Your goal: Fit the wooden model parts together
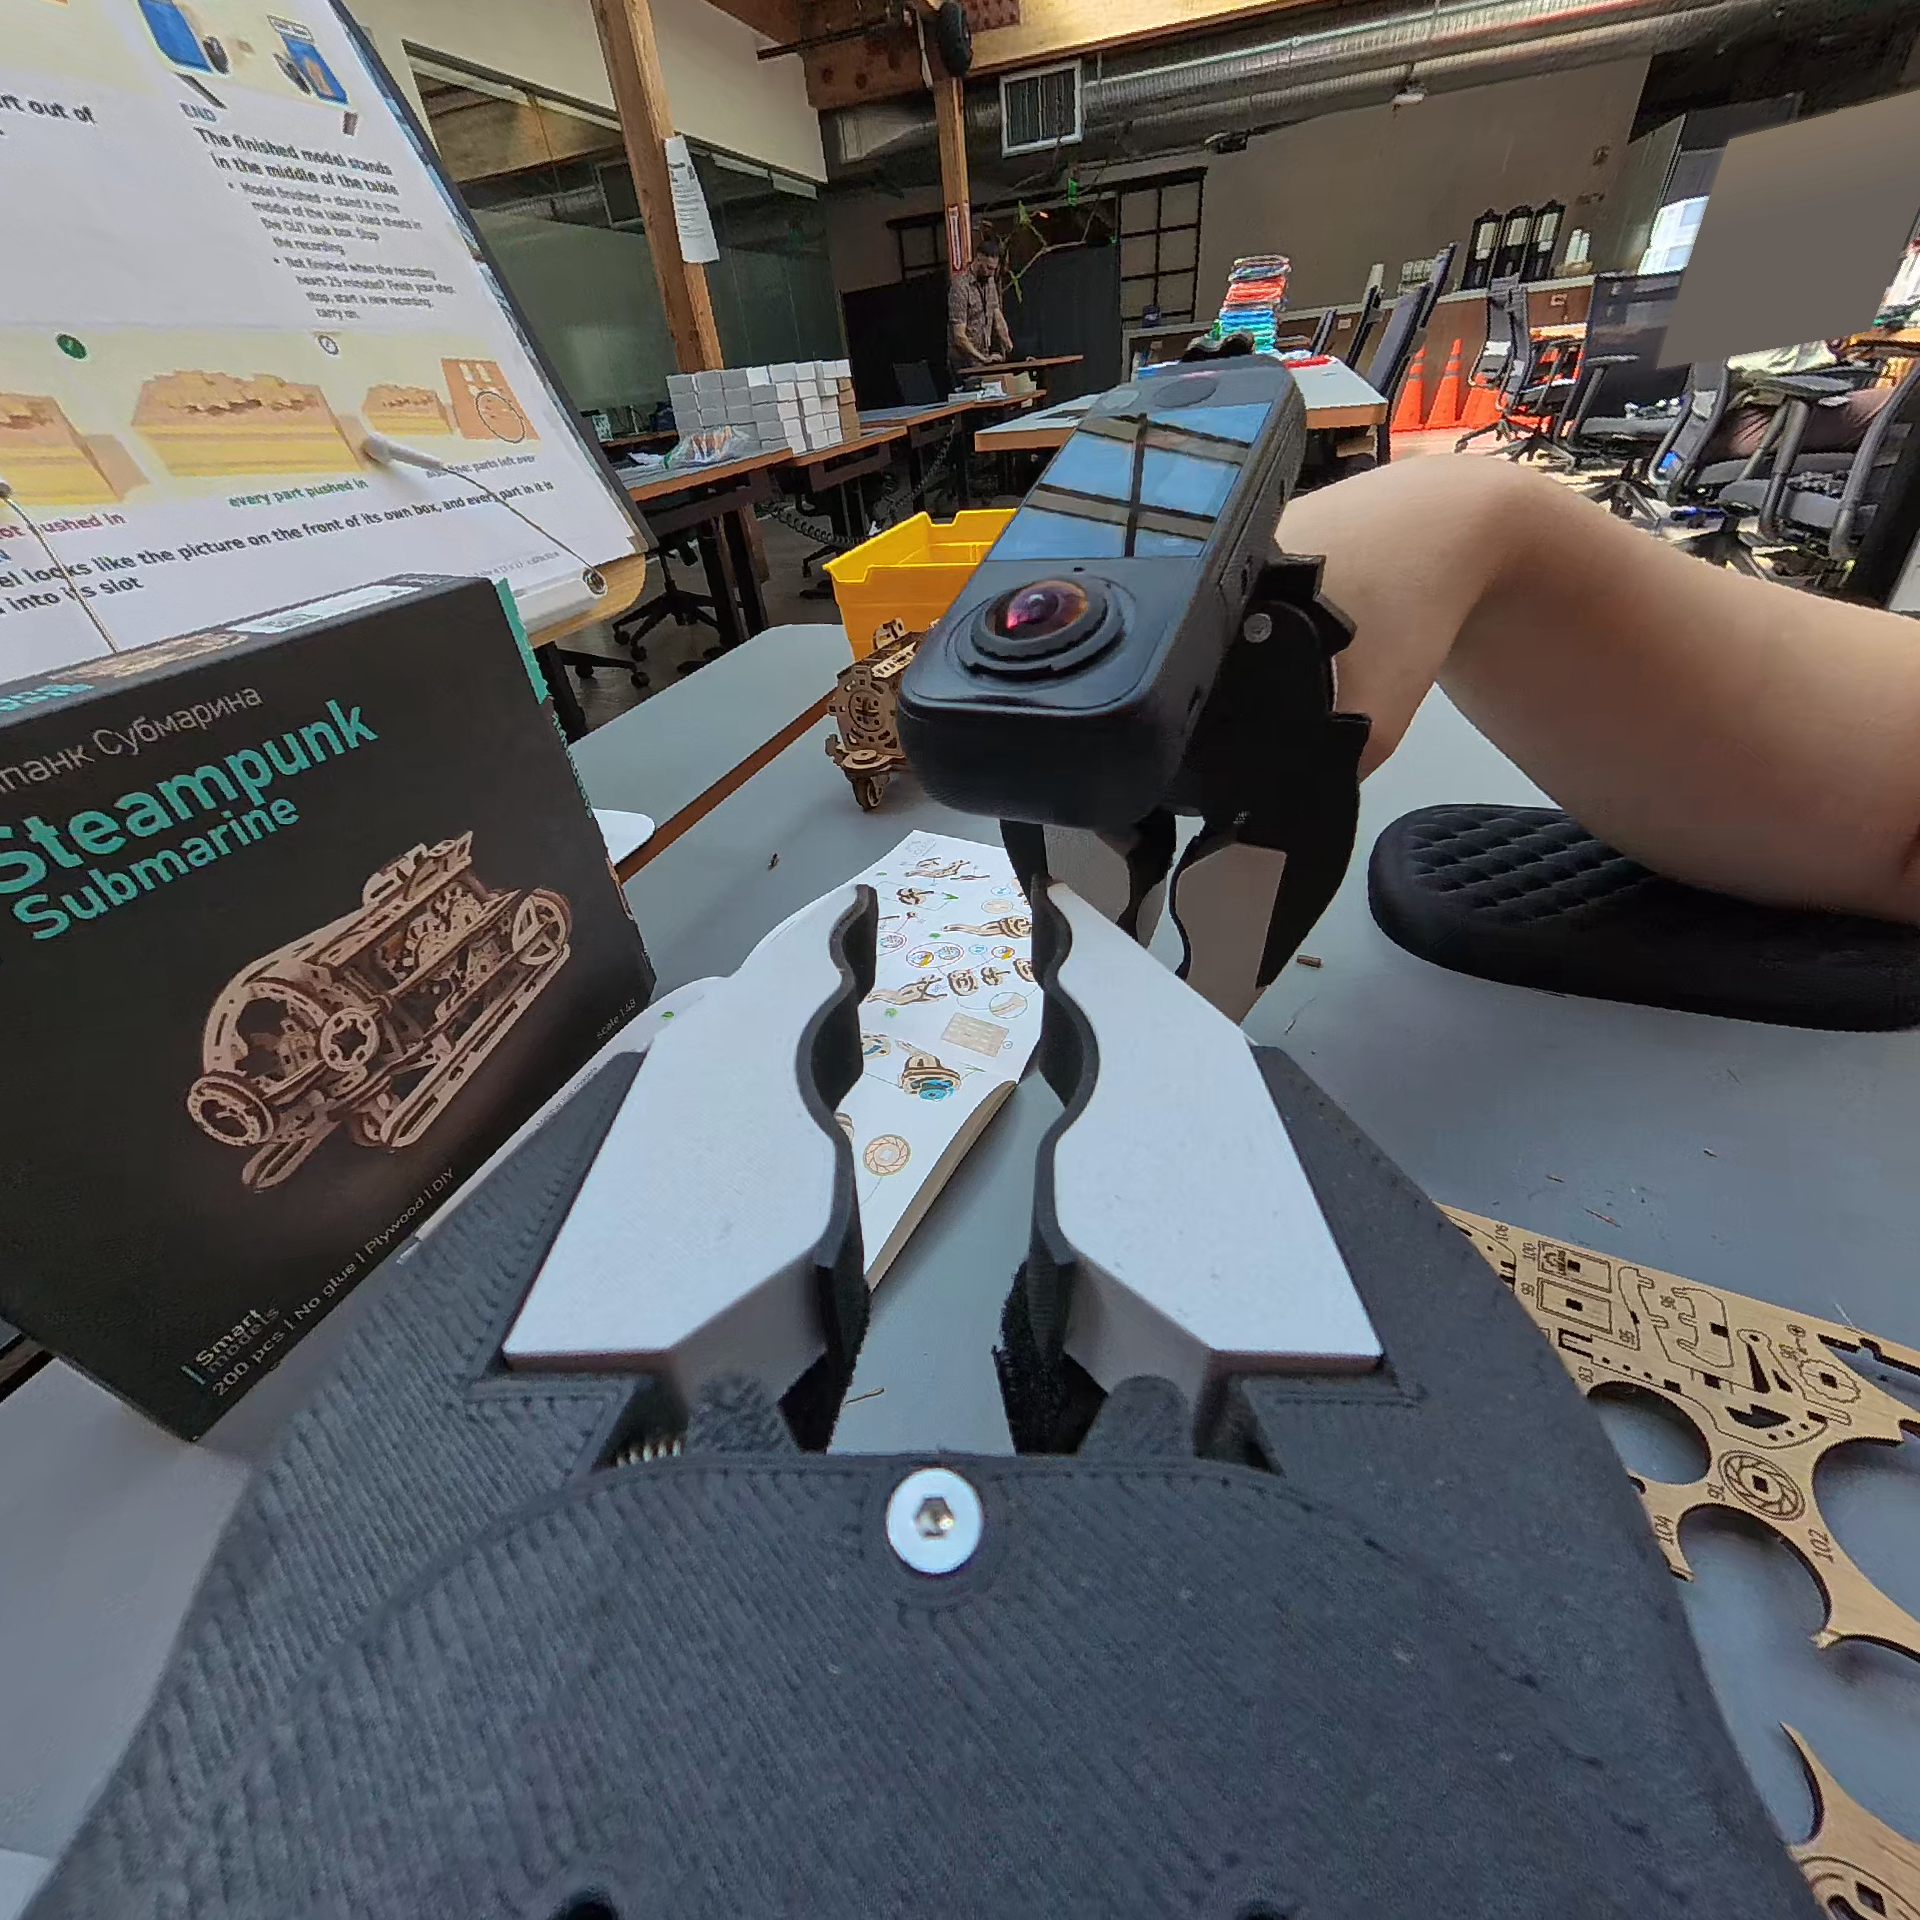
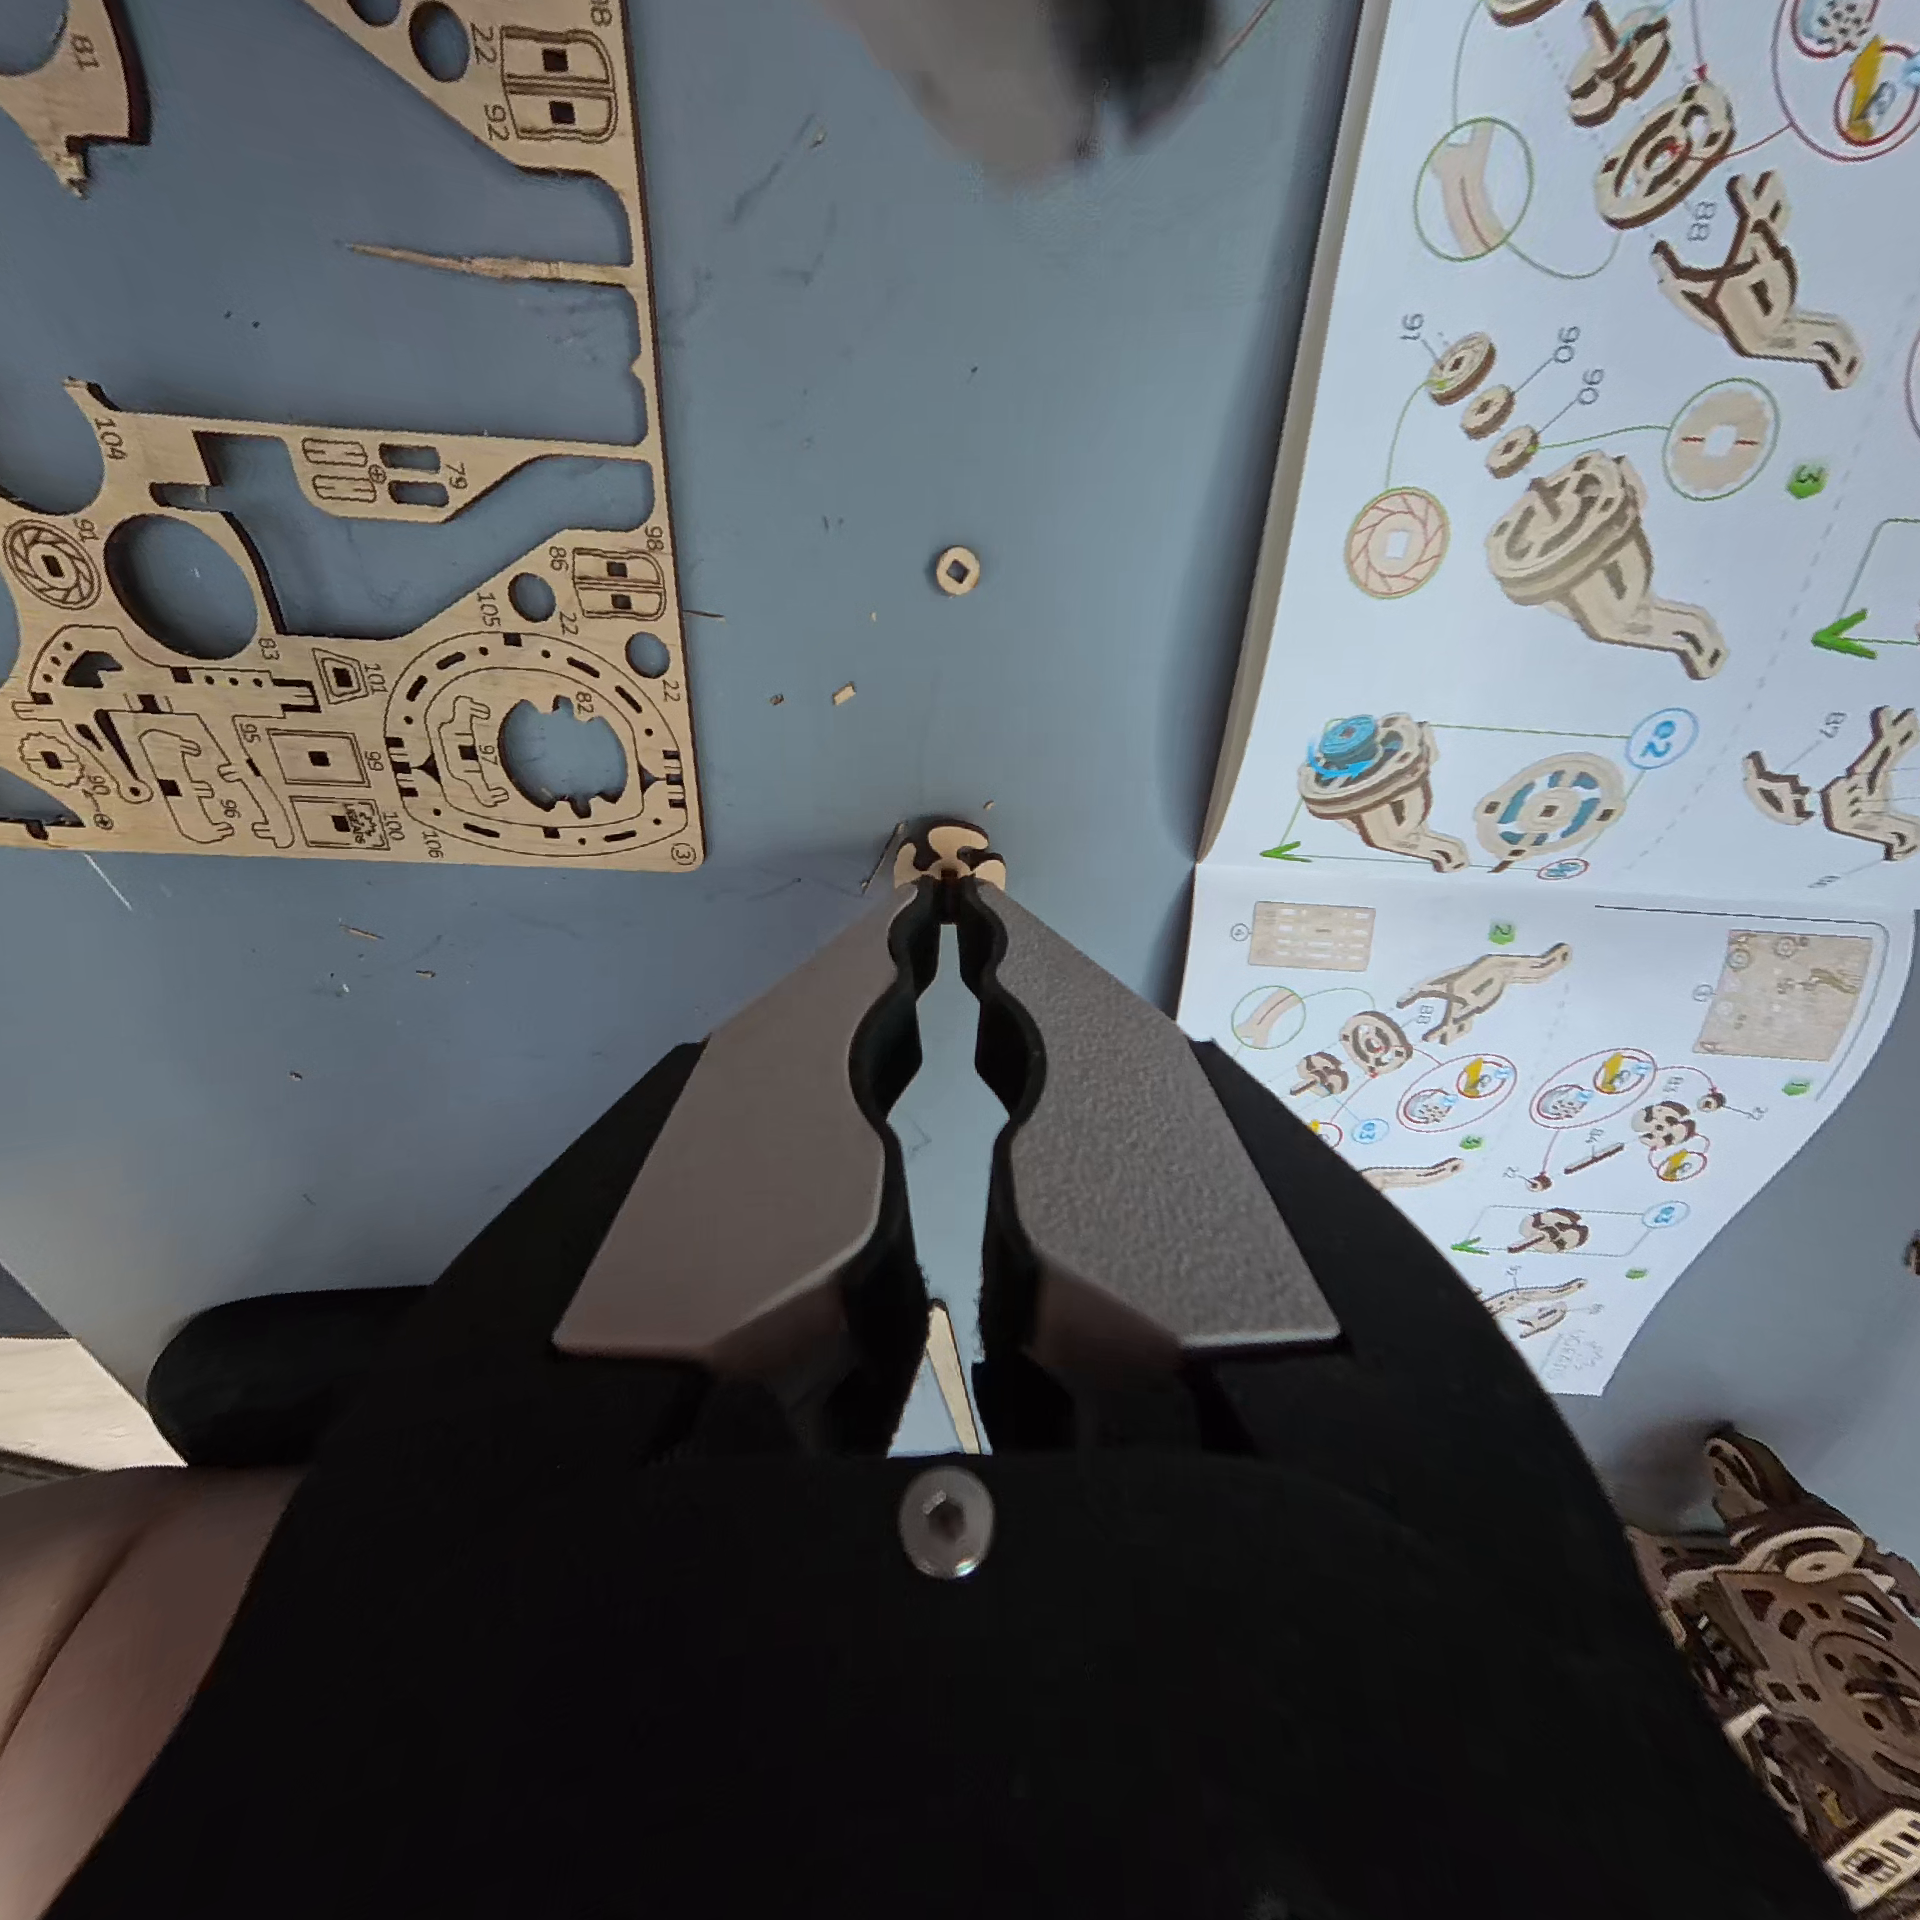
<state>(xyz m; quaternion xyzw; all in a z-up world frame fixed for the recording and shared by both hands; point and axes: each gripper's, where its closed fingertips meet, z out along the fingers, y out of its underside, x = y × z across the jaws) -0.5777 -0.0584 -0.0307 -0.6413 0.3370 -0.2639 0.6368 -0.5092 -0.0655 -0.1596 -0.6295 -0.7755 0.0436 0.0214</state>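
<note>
While the right tongs (image 2: 948, 891) pinch a small wooden part (image 2: 948, 850) just above the tabletop (image 2: 935, 364), the left tongs (image 1: 951, 925) hang spread and empty; keep the grip square and lower gently toward the loose washer (image 2: 957, 571).

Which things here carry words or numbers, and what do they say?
I do not quote writing; these bear it.
Box: large and small print.
Board: printed lines.
Wooden sheet: engraved numbers.
Booklet: small numbers beside drawings.
Paper on post: too small to read.
Part in right gripper: none.
</note>
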